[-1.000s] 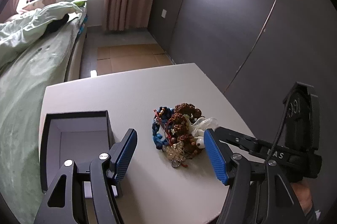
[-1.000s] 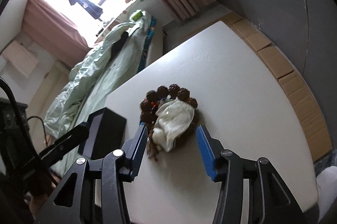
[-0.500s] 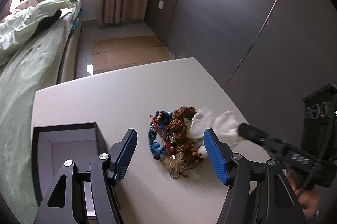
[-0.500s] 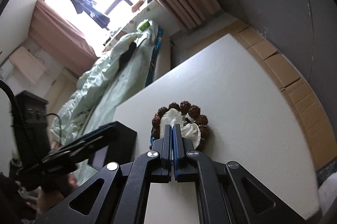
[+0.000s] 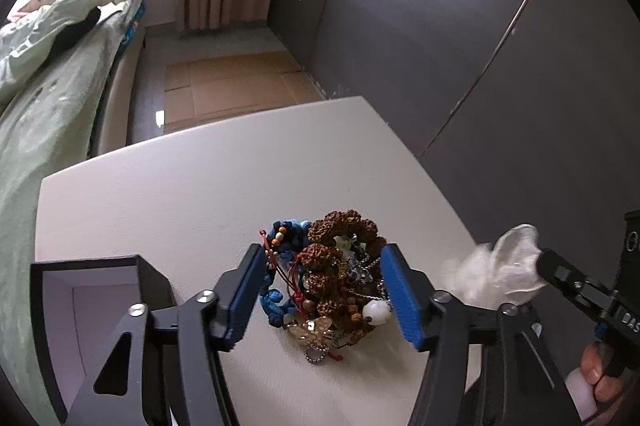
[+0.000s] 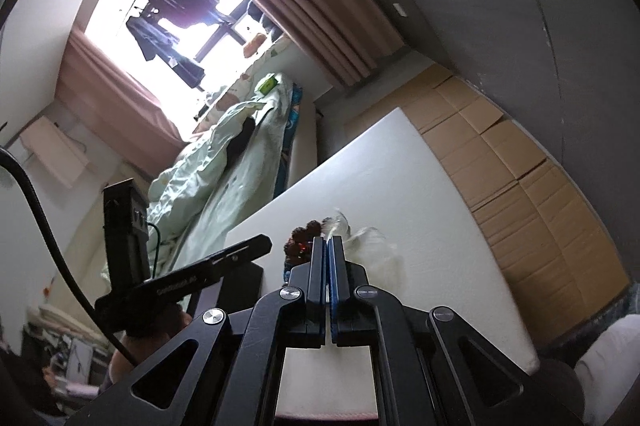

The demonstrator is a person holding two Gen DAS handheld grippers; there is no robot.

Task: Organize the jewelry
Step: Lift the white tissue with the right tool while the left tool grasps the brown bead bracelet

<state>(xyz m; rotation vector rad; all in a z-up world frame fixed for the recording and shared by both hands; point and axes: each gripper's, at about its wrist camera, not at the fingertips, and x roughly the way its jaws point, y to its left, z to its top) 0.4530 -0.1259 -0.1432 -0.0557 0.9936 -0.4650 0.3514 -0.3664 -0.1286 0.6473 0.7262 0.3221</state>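
The right tool [image 6: 329, 258] is clenched on a crumpled white translucent wrapper [image 5: 496, 272], holding it up off to the right of the pile, clear of the white table [image 5: 192, 186]. That looks like the unwrapping step, with the real sorting not yet begun.

The tangled heap of jewelry [image 5: 328, 278] (brown knobbly seed beads, blue beads, red cord, silver ball chain, a white bead and a gold-coloured charm) sits bare on the table, all in one knot. The left tool [image 5: 324, 292] hangs with its blue-padded jaws spread wide, one on each side of the heap, gripping nothing.

To the left, the open black box with a pale lining [image 5: 76, 290] stands on the table near the pile, and what shows of its inside holds nothing.

So, by my reading: cover off, every piece left to move. The tangle is the worry; pinch one strand and the chain and cords may drag the rest along.
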